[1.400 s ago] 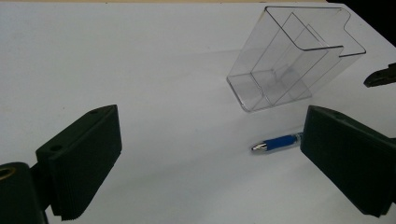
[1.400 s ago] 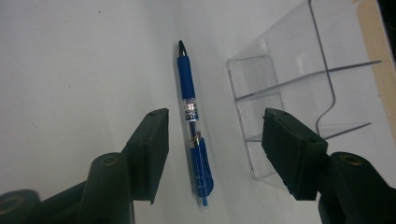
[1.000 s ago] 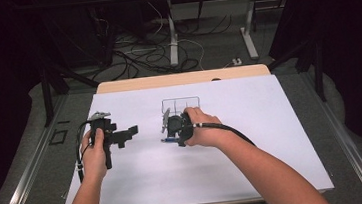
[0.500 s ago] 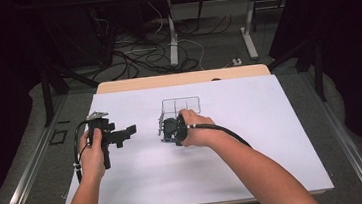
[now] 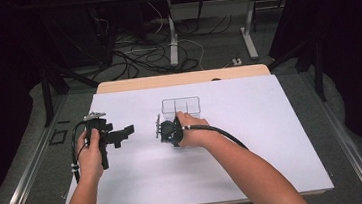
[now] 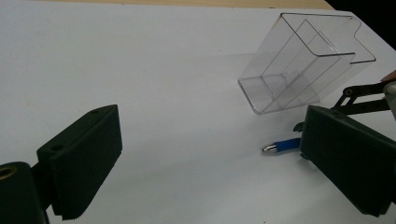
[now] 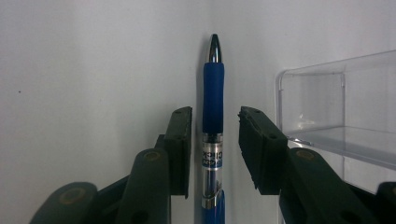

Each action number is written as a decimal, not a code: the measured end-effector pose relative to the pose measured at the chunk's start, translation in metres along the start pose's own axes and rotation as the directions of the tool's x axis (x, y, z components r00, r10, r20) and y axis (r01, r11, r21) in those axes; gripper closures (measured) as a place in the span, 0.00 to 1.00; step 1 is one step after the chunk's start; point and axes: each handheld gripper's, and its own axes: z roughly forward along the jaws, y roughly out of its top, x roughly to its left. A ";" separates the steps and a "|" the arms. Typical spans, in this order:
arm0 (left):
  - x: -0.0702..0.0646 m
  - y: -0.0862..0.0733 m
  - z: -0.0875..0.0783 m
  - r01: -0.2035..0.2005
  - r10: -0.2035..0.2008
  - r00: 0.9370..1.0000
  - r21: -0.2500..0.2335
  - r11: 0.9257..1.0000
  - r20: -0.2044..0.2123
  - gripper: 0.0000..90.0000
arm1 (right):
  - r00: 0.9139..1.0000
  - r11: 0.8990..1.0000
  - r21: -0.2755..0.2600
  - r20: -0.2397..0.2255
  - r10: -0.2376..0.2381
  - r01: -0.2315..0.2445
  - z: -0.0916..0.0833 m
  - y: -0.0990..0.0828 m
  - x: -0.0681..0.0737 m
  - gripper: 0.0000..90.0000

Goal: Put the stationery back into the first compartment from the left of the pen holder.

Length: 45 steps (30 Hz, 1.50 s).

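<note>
On pen (image 7: 213, 140) barrel, white lettering reads "Click".

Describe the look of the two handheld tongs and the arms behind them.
Both tongs, left and right, are black, with blocky ribbed jaw pads on jointed links. A black cable loops back from each. The left one carries a grey plate on top. The forearms are unsleeved.
</note>
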 end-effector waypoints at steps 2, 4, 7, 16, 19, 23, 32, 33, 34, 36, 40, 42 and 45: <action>0.000 0.000 -0.001 0.004 -0.004 1.000 0.004 1.000 0.002 0.07 | 1.000 1.000 0.004 -0.001 -0.004 0.004 0.002 0.001 0.000 0.73; 0.001 0.001 -0.001 0.004 -0.004 1.000 0.004 1.000 0.001 0.07 | 1.000 1.000 0.008 -0.002 -0.007 0.007 0.004 0.001 0.000 0.74; 0.001 0.001 -0.001 0.003 -0.003 1.000 0.005 1.000 0.001 0.07 | 1.000 1.000 0.014 -0.008 -0.014 0.014 0.006 0.001 -0.001 0.75; 0.000 0.000 0.001 -0.001 0.001 1.000 0.000 1.000 0.002 0.07 | 1.000 0.999 0.029 -0.014 -0.027 0.027 0.008 0.002 0.000 0.84; -0.001 0.000 0.001 0.000 0.000 1.000 -0.001 1.000 0.001 0.07 | 0.999 0.999 0.039 0.000 -0.035 0.035 0.008 0.003 0.002 0.88; -0.001 0.000 0.001 -0.001 0.001 1.000 0.000 1.000 0.001 0.07 | 0.999 0.998 0.039 0.003 -0.038 0.038 0.008 0.004 0.001 0.88; -0.001 0.000 0.001 -0.004 0.004 1.000 0.003 1.000 0.000 0.07 | 0.999 0.998 0.045 0.011 -0.046 0.045 0.008 0.005 0.003 0.89; -0.001 0.000 0.001 -0.004 0.004 1.000 0.003 1.000 0.001 0.07 | 0.998 0.998 0.043 0.012 -0.055 0.054 0.008 0.005 0.003 0.89; -0.001 0.000 0.001 -0.001 0.001 1.000 0.002 1.000 -0.001 0.07 | 0.999 0.998 0.043 0.010 -0.050 0.049 0.008 0.005 0.003 0.89; -0.001 0.000 0.001 -0.005 0.005 1.000 0.004 1.000 0.001 0.07 | 0.999 0.998 0.043 0.015 -0.047 0.046 0.007 0.006 0.003 0.89; -0.001 0.000 0.001 0.000 0.000 1.000 0.000 1.000 0.001 0.07 | 0.999 0.999 0.047 0.017 -0.027 0.026 0.006 0.006 0.003 0.89; -0.001 0.000 0.001 -0.001 0.001 1.000 0.000 1.000 0.001 0.07 | 1.000 0.998 0.052 0.016 -0.018 0.017 0.006 0.006 0.003 0.89; 0.000 0.000 0.001 -0.001 0.001 1.000 0.002 1.000 0.000 0.07 | 1.000 0.999 0.045 0.018 -0.015 0.014 0.006 0.006 0.003 0.89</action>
